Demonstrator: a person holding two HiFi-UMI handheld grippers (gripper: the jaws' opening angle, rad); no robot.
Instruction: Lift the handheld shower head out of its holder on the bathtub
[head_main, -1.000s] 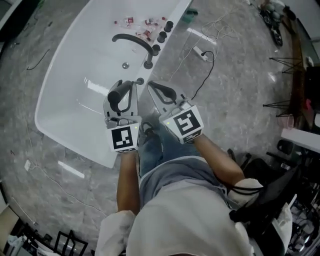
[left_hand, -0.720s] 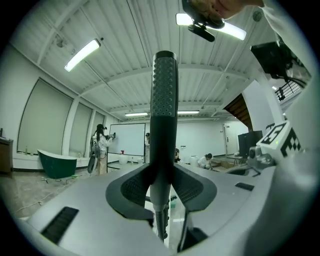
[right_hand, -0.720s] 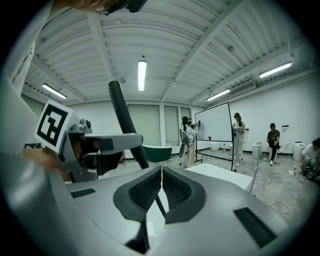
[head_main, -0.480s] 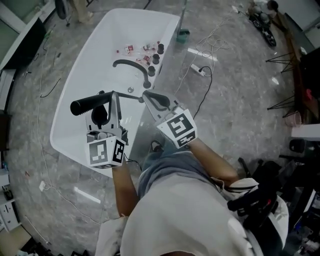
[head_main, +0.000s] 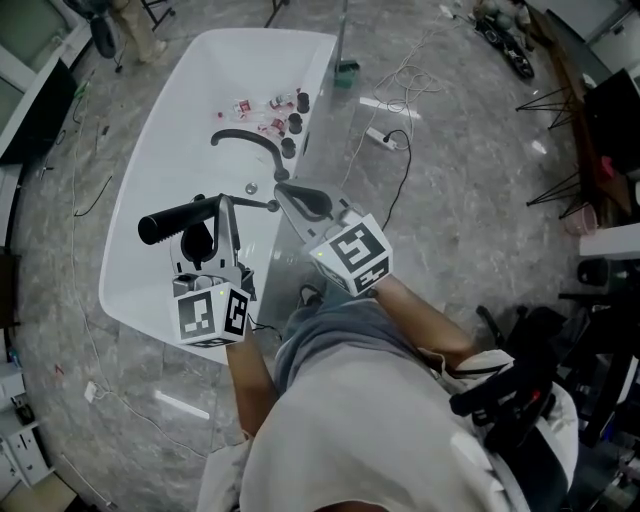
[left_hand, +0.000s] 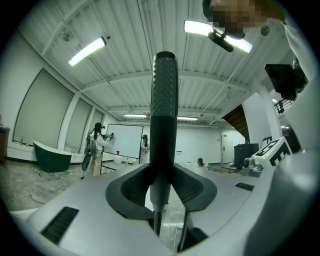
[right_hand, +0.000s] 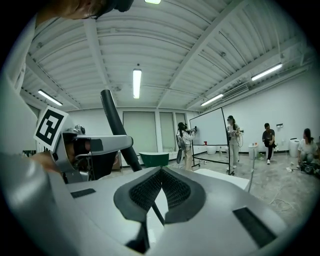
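Grey marbled floor (head_main: 480, 190), white bathtub (head_main: 165, 150), loose cables (head_main: 408, 158)

Curved black faucet spout (head_main: 245, 133) just beyond the right hand-held gripper (head_main: 283, 190), small red-and-white items (head_main: 262, 103) farther on, white power strip (head_main: 383, 136) on the floor (head_main: 470, 200) to its right

Open way over bare basin of white oval bathtub (head_main: 165, 130), left of frame. Blocked upper centre by curved black metal faucet spout (head_main: 255, 137) and round black knobs (head_main: 295, 121) along rim. Long black handheld shower head (head_main: 180, 218) crosswise over basin, centre left. Thin black cable (head_main: 408, 160) on floor, right.
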